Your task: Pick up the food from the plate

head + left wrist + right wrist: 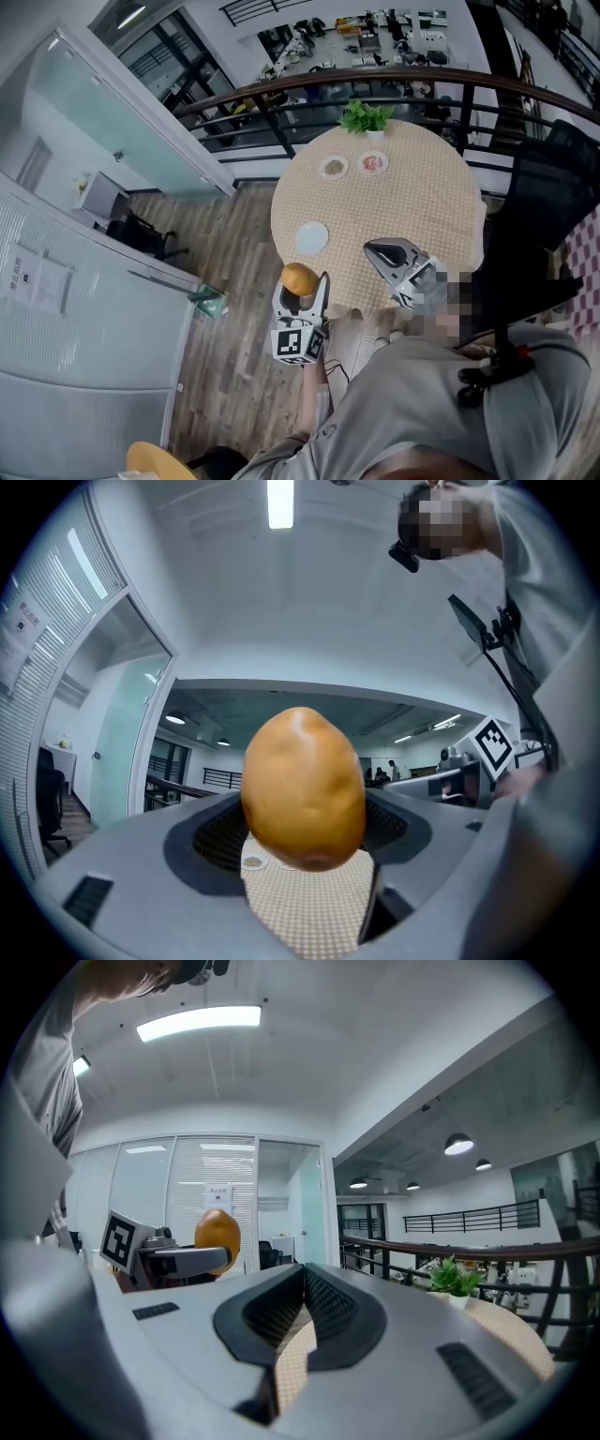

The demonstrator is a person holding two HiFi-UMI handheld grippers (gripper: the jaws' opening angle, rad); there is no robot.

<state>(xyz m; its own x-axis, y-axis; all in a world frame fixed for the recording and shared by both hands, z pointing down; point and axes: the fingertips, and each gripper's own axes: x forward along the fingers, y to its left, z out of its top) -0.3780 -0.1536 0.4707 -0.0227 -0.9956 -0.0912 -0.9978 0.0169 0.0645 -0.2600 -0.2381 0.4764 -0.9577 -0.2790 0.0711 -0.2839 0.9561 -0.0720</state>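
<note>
the round table (412, 202), covered in a checked cloth, fills the centre of the head view, with a railing and a lower floor beyond it. the left gripper (302, 292) sits at lower centre of that view, just off the table's near left edge and over the wooden floor. its jaws are clamped on either side of the food (303, 799) and pointed upward, probably so the rounded item rests down into the grip rather than slipping out. the right gripper (302, 1297) hovers over the near part of the table with its jaws drawn together and nothing between them, apparently idle and kept clear of the load. the white plate (312, 237) lies bare near the table's left edge, so the pick appears complete. the food is an orange-brown oval, raised well clear of that plate.
</note>
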